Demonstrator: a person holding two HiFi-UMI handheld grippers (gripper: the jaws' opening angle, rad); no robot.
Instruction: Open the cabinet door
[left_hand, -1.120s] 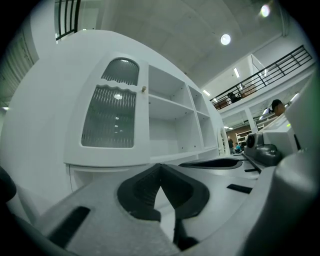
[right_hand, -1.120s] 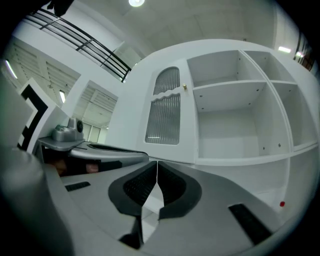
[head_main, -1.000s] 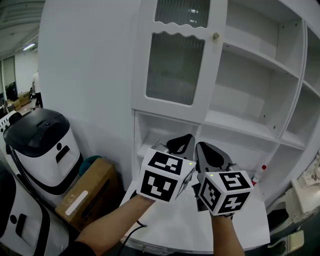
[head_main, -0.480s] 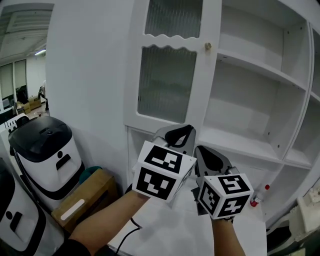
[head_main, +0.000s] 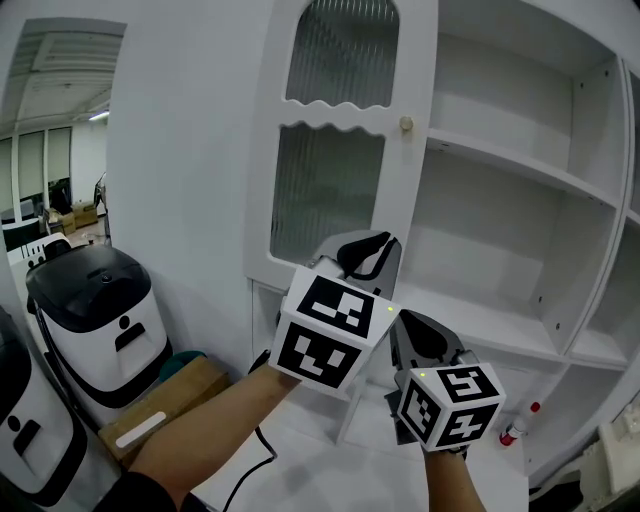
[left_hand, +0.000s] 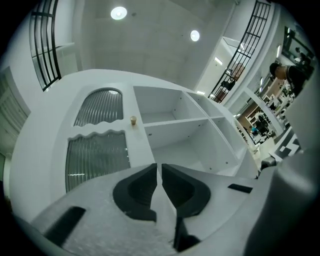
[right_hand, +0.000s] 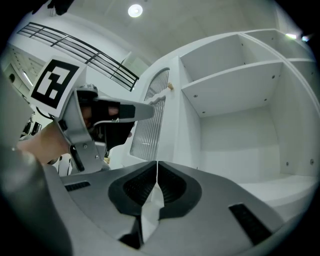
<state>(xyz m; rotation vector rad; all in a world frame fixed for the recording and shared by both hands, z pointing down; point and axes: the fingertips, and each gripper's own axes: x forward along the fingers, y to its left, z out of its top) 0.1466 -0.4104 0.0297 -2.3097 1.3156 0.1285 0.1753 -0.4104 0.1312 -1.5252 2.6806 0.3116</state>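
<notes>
As left gripper (left_hand: 159, 169) fingers, empty, just parted below the door-edge knob (head_main: 406, 125), right gripper (right_hand: 156, 165) sits clenched.

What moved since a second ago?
The left gripper went up toward the cabinet door, nearer its knob. Its jaws have just been opening a crack, with nothing between them. The right gripper stayed lower, jaws shut and empty. The door stayed closed, and nothing was grabbed.

white wall (head_main: 190, 150), black-lidded white appliance (head_main: 95, 310) and cardboard box (head_main: 185, 385) lower left, round ceiling lights (left_hand: 118, 13)
</notes>
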